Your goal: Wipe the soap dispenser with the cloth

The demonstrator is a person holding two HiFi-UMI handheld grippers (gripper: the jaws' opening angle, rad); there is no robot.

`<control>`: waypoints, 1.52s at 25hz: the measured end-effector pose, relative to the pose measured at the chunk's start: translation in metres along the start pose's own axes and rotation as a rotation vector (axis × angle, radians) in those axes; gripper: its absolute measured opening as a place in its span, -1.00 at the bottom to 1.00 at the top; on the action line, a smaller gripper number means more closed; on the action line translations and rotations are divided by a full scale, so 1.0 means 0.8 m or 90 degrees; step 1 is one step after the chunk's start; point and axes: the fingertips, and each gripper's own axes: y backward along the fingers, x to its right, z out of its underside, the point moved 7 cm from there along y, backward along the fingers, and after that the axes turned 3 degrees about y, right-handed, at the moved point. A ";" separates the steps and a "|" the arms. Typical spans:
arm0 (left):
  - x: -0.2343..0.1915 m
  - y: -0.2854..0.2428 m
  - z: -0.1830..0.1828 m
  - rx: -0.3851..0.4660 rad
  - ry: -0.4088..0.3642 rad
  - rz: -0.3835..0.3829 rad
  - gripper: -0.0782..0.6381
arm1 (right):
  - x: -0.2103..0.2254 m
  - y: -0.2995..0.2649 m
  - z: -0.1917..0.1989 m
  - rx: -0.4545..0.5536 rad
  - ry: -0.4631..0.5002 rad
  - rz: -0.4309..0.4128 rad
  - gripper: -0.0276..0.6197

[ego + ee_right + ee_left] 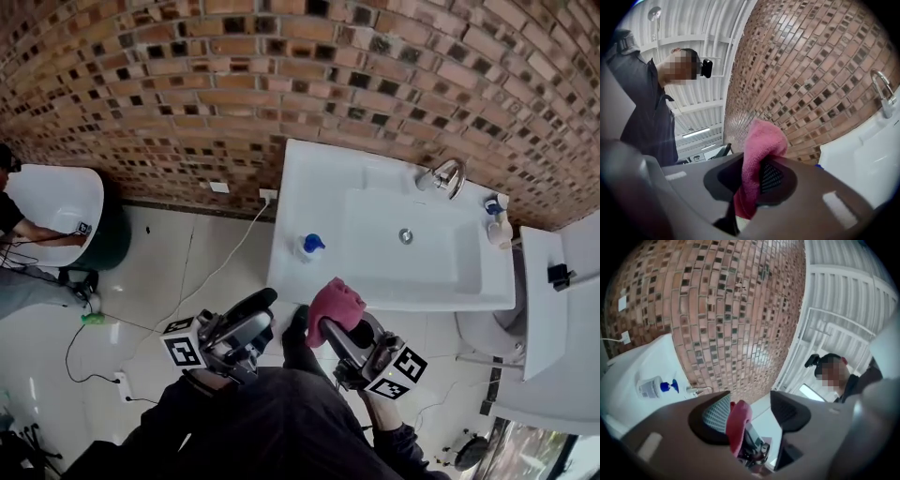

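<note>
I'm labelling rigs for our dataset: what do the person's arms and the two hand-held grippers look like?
The left hand-held gripper and the right hand-held gripper match: grey bodies, each with two broad jaws lined with grid-textured pads. Each carries a white cube with black square markers. The person's sleeves are dark.

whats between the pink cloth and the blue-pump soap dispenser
Nothing but bare white sink rim, seen in the head view, separates the pink cloth from the soap dispenser.
</note>
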 end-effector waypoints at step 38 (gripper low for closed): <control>-0.108 -0.086 -0.105 -0.052 -0.032 -0.096 -0.04 | 0.204 -0.050 0.025 -0.297 -0.050 0.055 -0.74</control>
